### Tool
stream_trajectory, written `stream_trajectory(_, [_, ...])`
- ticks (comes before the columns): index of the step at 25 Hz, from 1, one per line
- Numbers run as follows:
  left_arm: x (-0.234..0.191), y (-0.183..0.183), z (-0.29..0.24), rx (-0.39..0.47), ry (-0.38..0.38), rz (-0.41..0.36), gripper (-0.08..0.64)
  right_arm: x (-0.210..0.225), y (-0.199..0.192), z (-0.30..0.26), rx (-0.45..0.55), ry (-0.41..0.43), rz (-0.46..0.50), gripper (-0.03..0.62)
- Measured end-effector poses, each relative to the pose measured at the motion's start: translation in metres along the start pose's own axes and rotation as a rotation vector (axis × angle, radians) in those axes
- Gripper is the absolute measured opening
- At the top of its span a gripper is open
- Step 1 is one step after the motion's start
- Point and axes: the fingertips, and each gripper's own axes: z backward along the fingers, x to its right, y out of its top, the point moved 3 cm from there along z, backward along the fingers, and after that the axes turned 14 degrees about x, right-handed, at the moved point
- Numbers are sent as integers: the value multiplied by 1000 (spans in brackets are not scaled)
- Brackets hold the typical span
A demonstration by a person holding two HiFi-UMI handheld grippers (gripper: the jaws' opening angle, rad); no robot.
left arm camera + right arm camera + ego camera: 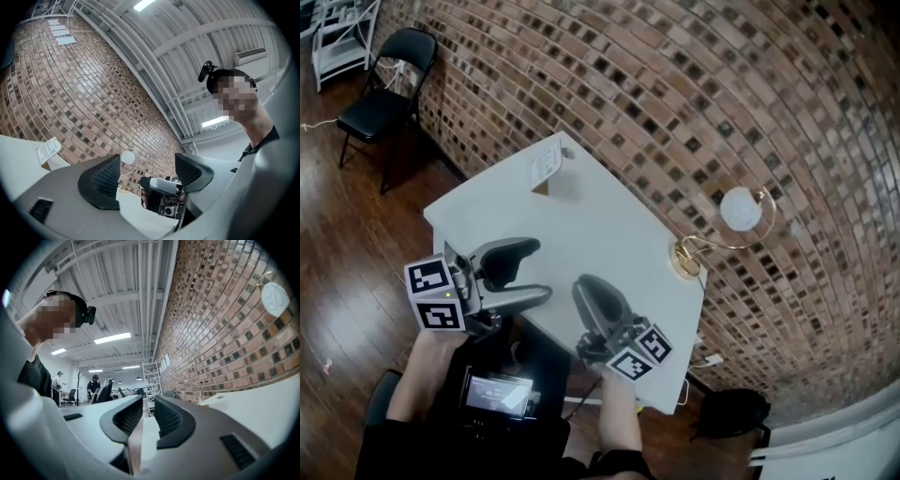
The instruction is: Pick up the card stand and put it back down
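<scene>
Card stand stood at the upper-left corner of the table, well apart from both grippers. Left gripper, lower left, pointed upward, jaws wide apart and empty. Right gripper, lower centre, was held level, jaws narrowly parted, gripping nothing.

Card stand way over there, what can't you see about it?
Head view: the print on the card stand is too small to read.
Left gripper view: its print is tiny and blurred there as well.
Right gripper view: I cannot pick the stand out for certain.
</scene>
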Motion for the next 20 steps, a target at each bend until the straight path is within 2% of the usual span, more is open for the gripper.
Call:
stream_trajectory(10, [-49, 24, -8, 47, 32, -54, 360, 54, -16, -50, -79, 9, -4, 127])
stream_trajectory(13, [-61, 28, -11, 56, 34, -61, 360, 79, -20, -64, -109, -30, -16, 153])
stream_trajectory(18, [-86, 33, -14, 56, 57, -77, 360, 133, -35, -78, -159, -162, -55, 171])
stream_trajectory(20, [-95, 33, -13, 55, 77, -78, 360, 149, -47, -87, -202, -182, -55, 182])
